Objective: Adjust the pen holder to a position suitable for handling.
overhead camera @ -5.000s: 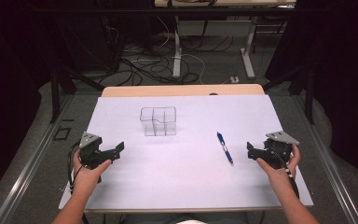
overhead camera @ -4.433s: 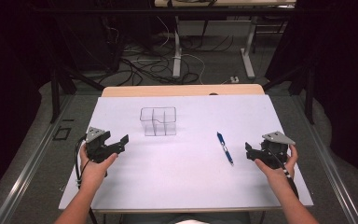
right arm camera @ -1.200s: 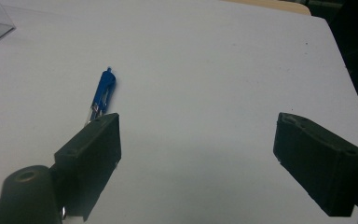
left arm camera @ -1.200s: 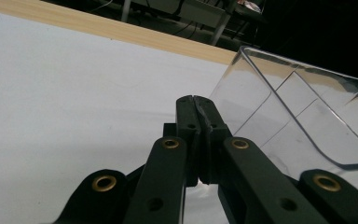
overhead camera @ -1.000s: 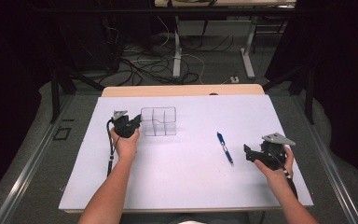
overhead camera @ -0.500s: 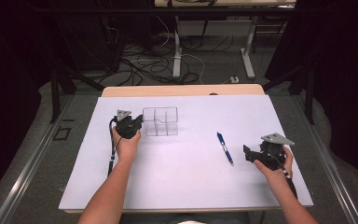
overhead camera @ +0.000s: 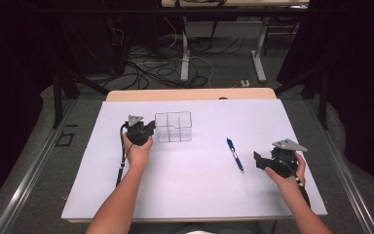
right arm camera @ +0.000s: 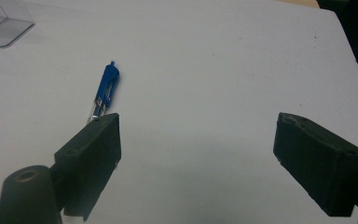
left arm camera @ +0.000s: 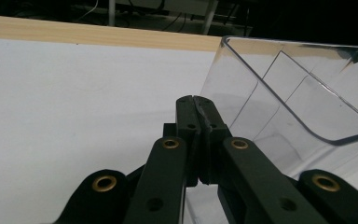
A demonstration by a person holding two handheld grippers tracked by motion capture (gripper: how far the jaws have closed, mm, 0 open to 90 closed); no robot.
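- The left gripper (overhead camera: pixel 147 129) sits left of centre in the high view, its jaws pressed together with nothing between them, tips just beside the left wall of the clear box (overhead camera: pixel 173 126).
- In the left gripper view the closed jaw tips sit at mid frame, close against the slanting left wall of the clear box (left arm camera: pixel 279 98), which takes up the right half of the frame; whether they touch it cannot be told.
- The left hand (overhead camera: pixel 137 150) wraps the gripper from below, and the forearm runs straight up from the bottom edge of the frame toward the box.
- The right gripper (overhead camera: pixel 259 161) is at the lower right of the high view, jaws spread wide and empty, pointing toward the left of the frame.
- The right hand (overhead camera: pixel 286 171) holds it low over the white table (overhead camera: pixel 199 185), forearm coming in from the bottom right corner.
- A blue pen (overhead camera: pixel 234 154) lies on the table between box and right gripper, just left of the open jaws.
- In the right gripper view the pen (right arm camera: pixel 105 91) lies at the upper left, its lower end hidden behind the left jaw.
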